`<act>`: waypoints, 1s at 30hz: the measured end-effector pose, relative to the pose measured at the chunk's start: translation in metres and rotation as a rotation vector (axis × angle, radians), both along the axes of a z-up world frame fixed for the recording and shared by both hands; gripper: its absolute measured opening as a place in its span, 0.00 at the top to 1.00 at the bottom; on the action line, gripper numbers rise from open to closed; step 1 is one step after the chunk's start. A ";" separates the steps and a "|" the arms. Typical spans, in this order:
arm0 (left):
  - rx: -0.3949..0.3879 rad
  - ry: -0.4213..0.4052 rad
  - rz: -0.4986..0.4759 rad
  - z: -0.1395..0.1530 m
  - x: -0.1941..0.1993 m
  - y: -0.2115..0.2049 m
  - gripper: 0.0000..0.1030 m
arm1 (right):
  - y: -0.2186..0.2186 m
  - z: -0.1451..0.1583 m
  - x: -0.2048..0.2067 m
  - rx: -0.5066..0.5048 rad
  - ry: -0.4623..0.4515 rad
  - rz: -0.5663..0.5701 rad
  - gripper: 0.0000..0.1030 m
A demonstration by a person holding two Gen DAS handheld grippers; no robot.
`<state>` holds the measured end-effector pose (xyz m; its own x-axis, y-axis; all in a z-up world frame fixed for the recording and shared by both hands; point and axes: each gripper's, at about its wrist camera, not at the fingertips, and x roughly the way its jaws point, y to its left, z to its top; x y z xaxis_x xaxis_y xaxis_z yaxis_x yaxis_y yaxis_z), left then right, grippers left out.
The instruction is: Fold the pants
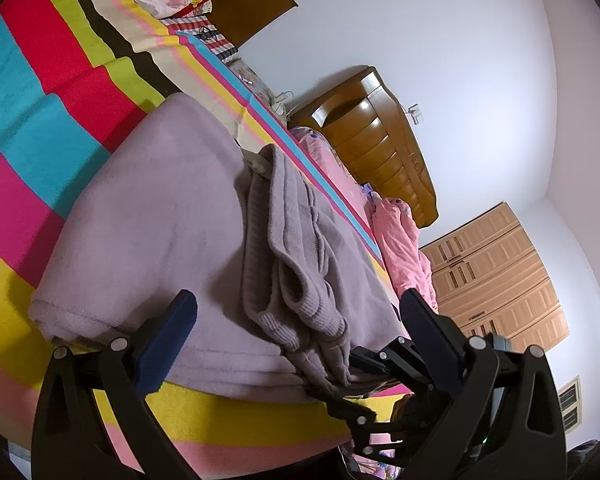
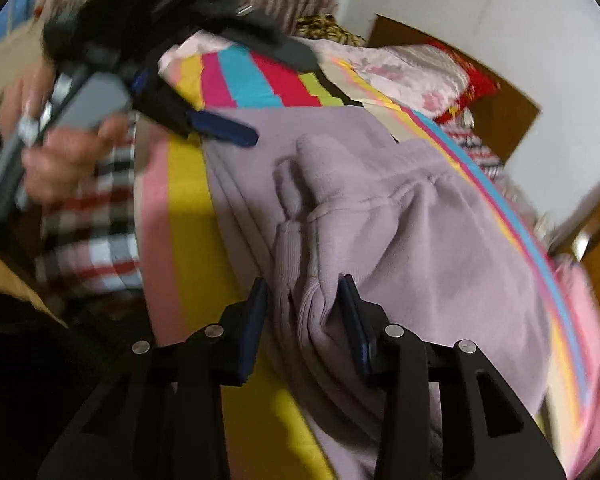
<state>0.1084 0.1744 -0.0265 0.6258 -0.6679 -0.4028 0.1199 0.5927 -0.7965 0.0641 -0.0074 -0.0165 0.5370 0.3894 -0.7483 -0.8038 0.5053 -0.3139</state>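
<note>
1. Fingers of the right gripper [image 2: 304,300] pinch a bunched fold of the pants [image 2: 400,240] at their near edge.
2. Left gripper [image 1: 300,312] hovers over the pants [image 1: 172,220] with its fingers spread wide, holding nothing.
3. Lilac pants lie partly folded on the bed, ribbed cuffs [image 1: 308,320] piled on top.
4. Under them spreads a striped blanket [image 1: 40,80]; pink bedding [image 1: 404,248] and a wooden headboard [image 1: 380,140] sit beyond.
</note>
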 end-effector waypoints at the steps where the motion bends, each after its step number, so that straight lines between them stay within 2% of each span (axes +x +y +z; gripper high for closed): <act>1: 0.002 0.001 -0.001 0.000 0.000 0.000 0.02 | -0.001 0.000 -0.001 0.000 -0.013 -0.002 0.64; 2: 0.006 0.002 -0.001 0.001 0.000 0.000 0.02 | -0.004 0.003 -0.001 0.016 -0.006 -0.010 0.74; 5: 0.011 0.001 -0.001 0.004 0.000 0.001 0.02 | -0.021 0.016 0.010 0.141 0.051 -0.031 0.86; 7: -0.003 0.002 -0.013 0.005 0.000 0.001 0.02 | -0.035 0.027 0.015 0.250 0.075 -0.060 0.88; 8: -0.033 0.001 -0.033 0.007 0.002 0.001 0.02 | -0.047 0.035 0.019 0.341 0.093 -0.080 0.88; 9: -0.060 -0.001 -0.050 0.009 0.004 -0.001 0.02 | -0.055 0.040 0.021 0.392 0.099 -0.086 0.88; 11: -0.161 0.010 -0.121 0.011 0.016 -0.005 0.02 | -0.065 0.047 0.022 0.460 0.097 -0.102 0.88; 15: -0.345 0.113 -0.233 0.002 0.049 -0.020 0.02 | -0.064 0.052 0.016 0.455 0.050 -0.101 0.88; 18: -0.439 0.128 -0.301 -0.004 0.071 -0.029 0.02 | -0.061 0.050 0.009 0.422 0.004 -0.083 0.88; 20: -0.469 0.179 -0.313 -0.012 0.087 -0.033 0.02 | -0.058 0.048 0.004 0.394 -0.026 -0.068 0.88; 22: -0.430 0.244 -0.321 -0.020 0.106 -0.040 0.02 | -0.053 0.044 -0.003 0.367 -0.054 -0.061 0.88; 24: -0.403 0.266 -0.361 -0.022 0.118 -0.048 0.02 | -0.043 0.039 -0.012 0.301 -0.119 -0.054 0.88; 27: -0.281 0.281 -0.394 -0.014 0.123 -0.059 0.06 | -0.022 0.023 -0.033 0.161 -0.247 -0.037 0.87; 29: -0.145 0.298 -0.404 -0.012 0.122 -0.064 0.28 | -0.010 0.007 -0.043 0.063 -0.333 -0.033 0.87; 30: -0.100 0.303 -0.404 -0.013 0.122 -0.065 0.35 | -0.003 -0.001 -0.048 0.024 -0.365 -0.037 0.87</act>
<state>0.2300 0.1092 -0.0396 0.1746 -0.8767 -0.4482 0.0788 0.4662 -0.8812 0.0156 -0.0109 -0.0179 0.7808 0.3804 -0.4957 -0.6225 0.5424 -0.5642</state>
